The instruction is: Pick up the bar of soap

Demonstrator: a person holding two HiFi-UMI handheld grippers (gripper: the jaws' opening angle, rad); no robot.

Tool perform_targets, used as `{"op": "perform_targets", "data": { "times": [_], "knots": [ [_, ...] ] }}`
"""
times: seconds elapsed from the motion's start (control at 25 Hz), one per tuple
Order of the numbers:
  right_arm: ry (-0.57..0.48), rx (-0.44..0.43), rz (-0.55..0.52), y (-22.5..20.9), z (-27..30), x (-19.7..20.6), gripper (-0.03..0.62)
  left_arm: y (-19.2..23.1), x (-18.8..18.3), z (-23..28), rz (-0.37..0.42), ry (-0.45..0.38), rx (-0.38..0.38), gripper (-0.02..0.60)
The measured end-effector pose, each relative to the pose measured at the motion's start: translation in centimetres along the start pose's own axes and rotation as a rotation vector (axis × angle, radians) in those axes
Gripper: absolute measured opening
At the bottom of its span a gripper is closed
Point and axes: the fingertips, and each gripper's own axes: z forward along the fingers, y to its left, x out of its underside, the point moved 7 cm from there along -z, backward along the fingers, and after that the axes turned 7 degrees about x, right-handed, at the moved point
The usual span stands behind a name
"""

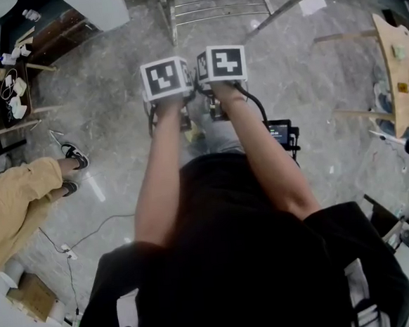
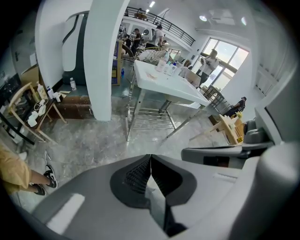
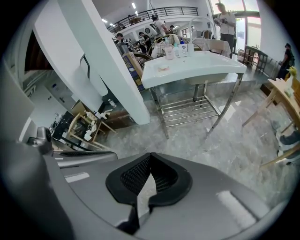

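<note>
Person's left forearm (image 1: 155, 181) & right forearm (image 1: 266, 158) are bare, stretched fwd side by side. Left hand (image 1: 168, 104) & right hand (image 1: 225, 90) each grip a handle under a marker cube, cubes just beside each other. Left gripper (image 2: 150, 157): jaws together at tips, nothing btwn pads. Right gripper (image 3: 150, 155): same, tips meet, empty. Both point steeply down.

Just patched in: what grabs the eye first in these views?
The left claw and right claw are shut on nothing, held side by side over the marble floor. Ahead stands a white sink table on steel legs, bottles at its back edge. A person in yellow is at the head view's left.
</note>
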Motion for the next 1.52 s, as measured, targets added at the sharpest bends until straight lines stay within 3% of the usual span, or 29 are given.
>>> {"op": "perform_targets", "data": {
  "times": [0.4,1.16,1.52],
  "knots": [
    [0.020,-0.017,-0.002,-1.3,1.2,-0.9,0.015,-0.1,-0.4,1.7,-0.020,0.032,-0.044,0.002],
    [0.050,-0.089,-0.038,-4.3,4.9,-8.6,0.014,-1.5,-8.0,6.2,-0.004,0.063,-0.114,0.003],
    [0.063,-0.119,-0.064,-4.8,5.9,-11.7,0.015,-2.1,-11.3,7.4,0.001,0.051,-0.110,0.002]
  ]
}}
